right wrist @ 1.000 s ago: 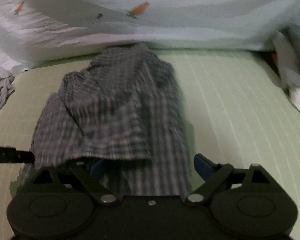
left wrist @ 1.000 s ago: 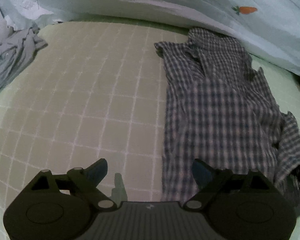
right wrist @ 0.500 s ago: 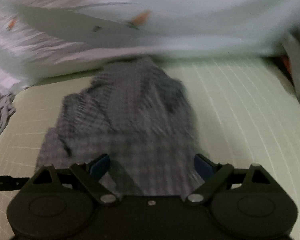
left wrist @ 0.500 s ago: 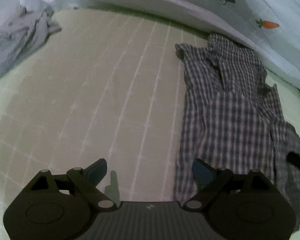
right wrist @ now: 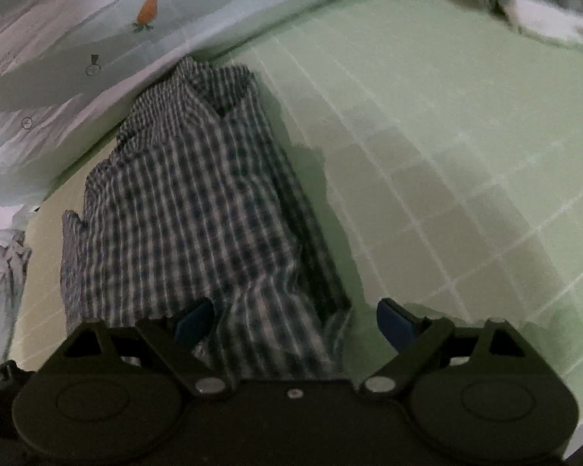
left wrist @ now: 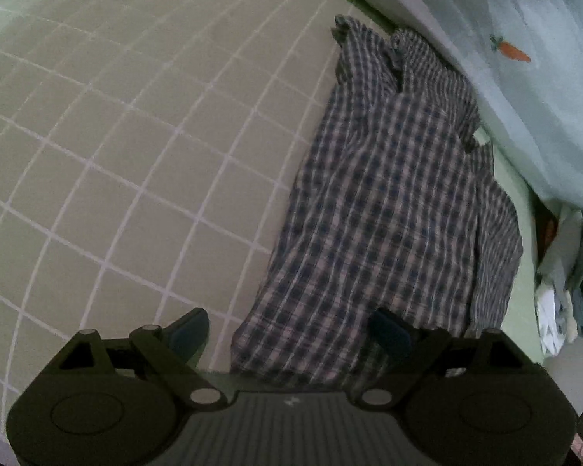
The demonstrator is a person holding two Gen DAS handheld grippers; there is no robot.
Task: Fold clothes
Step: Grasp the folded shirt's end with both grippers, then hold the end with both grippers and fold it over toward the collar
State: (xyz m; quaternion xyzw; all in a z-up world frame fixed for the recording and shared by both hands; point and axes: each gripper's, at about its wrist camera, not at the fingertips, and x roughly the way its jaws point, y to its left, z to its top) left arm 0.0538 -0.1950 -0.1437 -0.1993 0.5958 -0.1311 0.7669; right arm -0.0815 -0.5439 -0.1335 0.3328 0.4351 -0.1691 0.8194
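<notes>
I find the shirt lying lengthwise in a narrow strip on the green sheet, near hem between both tongs, left gripper and right gripper spread wide and holding nothing, apparently placed to take that hem for the next fold.

this is a bedroom in a home. a bed spreads out under a pale green sheet with a white grid. along its far side lies a light blue quilt printed with small orange carrots. a checked shirt lies on the sheet, and a heap of other clothes sits at the bed's edge.
</notes>
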